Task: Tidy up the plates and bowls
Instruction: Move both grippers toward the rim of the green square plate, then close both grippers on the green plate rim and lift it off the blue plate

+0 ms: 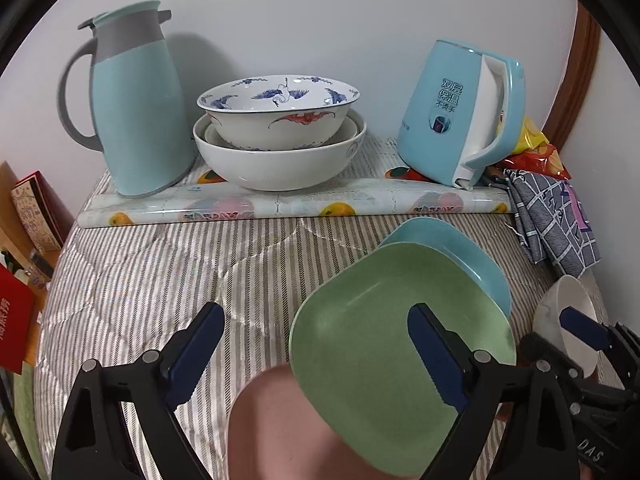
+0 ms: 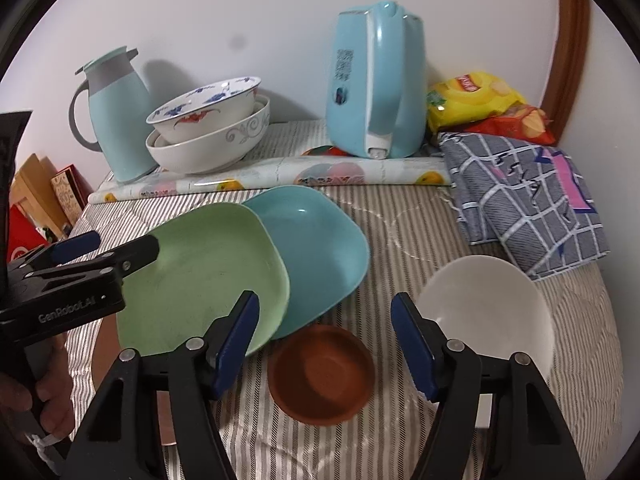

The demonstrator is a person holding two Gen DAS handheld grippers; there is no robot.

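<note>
A green plate (image 1: 380,340) (image 2: 208,276) lies on the striped cloth, overlapping a blue plate (image 1: 460,248) (image 2: 320,248) behind it. A small brown bowl (image 2: 322,374) sits in front of them and a plain white bowl (image 2: 488,304) (image 1: 568,316) to the right. A stack of patterned white bowls (image 1: 276,136) (image 2: 208,128) stands at the back. My left gripper (image 1: 316,356) (image 2: 116,246) is open, its right finger over the green plate's near-left part. My right gripper (image 2: 324,344) is open, straddling the brown bowl from above.
A teal thermos jug (image 1: 132,104) (image 2: 116,120) and a blue electric kettle (image 1: 460,108) (image 2: 376,84) flank the bowl stack on a rolled floral sheet (image 1: 296,204). A folded checked cloth (image 2: 524,200) and snack bags (image 2: 476,100) lie at back right. Boxes (image 1: 28,216) stand beyond the left edge.
</note>
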